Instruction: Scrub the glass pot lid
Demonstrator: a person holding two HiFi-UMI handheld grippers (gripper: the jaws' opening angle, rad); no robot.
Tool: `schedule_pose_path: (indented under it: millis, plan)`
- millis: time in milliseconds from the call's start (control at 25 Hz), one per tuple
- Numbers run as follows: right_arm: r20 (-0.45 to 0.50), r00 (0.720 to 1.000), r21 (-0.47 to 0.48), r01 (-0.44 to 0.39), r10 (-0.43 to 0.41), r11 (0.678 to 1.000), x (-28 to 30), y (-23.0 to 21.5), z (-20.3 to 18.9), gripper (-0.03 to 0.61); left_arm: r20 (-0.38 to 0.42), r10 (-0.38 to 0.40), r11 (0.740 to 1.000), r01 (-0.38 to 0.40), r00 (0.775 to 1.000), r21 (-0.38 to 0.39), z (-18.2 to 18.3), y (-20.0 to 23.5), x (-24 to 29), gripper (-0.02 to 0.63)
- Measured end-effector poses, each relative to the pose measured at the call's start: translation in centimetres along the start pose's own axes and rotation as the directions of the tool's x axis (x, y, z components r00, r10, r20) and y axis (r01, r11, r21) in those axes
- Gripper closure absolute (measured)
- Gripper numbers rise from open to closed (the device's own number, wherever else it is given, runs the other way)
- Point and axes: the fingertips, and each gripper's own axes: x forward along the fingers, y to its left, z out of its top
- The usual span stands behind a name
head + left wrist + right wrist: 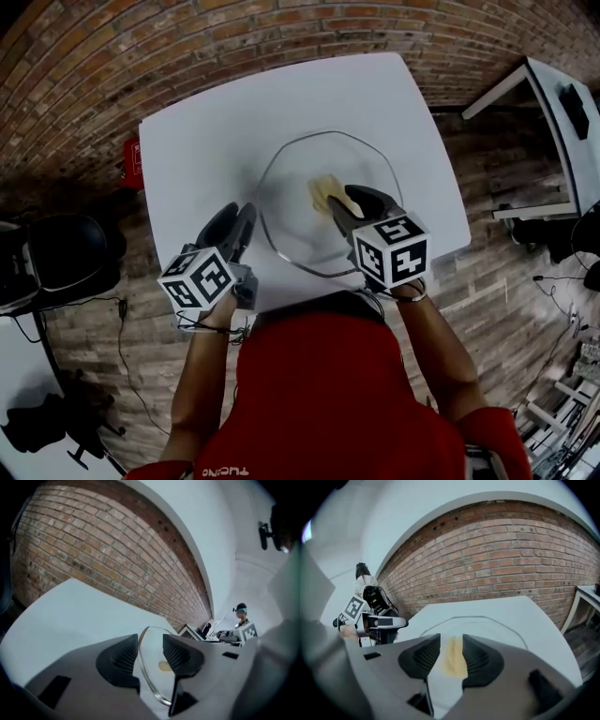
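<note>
The glass pot lid (pixel 291 178) is lying on the white bench (pixel 206 131), right in front of me. My left hand-held gripper (pixel 242 216) is spread, with the lid's near-left rim running between the jaws, not pinched. The right hand-held gripper (pixel 343 197) is spread too, yellow sponge (pixel 323 192) sitting loose between its jaws on the glass. The lid looks stiff, slick and chippable, so I'd clamp the rim gently but squarely. The sponge should be soft and squishy.
</note>
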Motion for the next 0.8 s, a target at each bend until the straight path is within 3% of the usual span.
schedule_pose_path:
  millis: [120,240,400,520,600,800]
  plan:
    - [0.138,0.989,-0.049,-0.051,0.057,0.998,-2.2,1.4,2.4,0.431,0.092,-0.083,0.988,0.069,0.992,0.139,2.5,-3.2,-1.1,0.443]
    - [0.260,0.959,-0.133,-0.078,0.111,0.988,-4.5,3.0,4.5,0.433,0.151,-0.155,0.953,0.108,0.976,0.283,4.2,-6.5,-2.2,0.496]
    - [0.399,0.902,-0.255,-0.064,0.165,0.965,-7.4,4.8,7.2,0.468,0.216,-0.266,0.879,0.145,0.940,0.454,5.9,-11.5,-3.6,0.555]
    - [0.481,0.855,-0.282,-0.057,0.193,0.958,-9.0,6.3,9.1,0.511,0.225,-0.323,0.812,0.146,0.919,0.566,6.1,-14.7,-4.4,0.572]
    - [0.510,0.833,-0.295,-0.067,0.216,0.953,-9.8,7.1,9.8,0.523,0.224,-0.355,0.782,0.157,0.908,0.603,6.0,-16.2,-4.8,0.580]
    - [0.562,0.782,-0.343,-0.074,0.268,0.936,-11.3,9.3,10.5,0.540,0.217,-0.398,0.754,0.183,0.891,0.631,5.8,-18.4,-5.6,0.589]
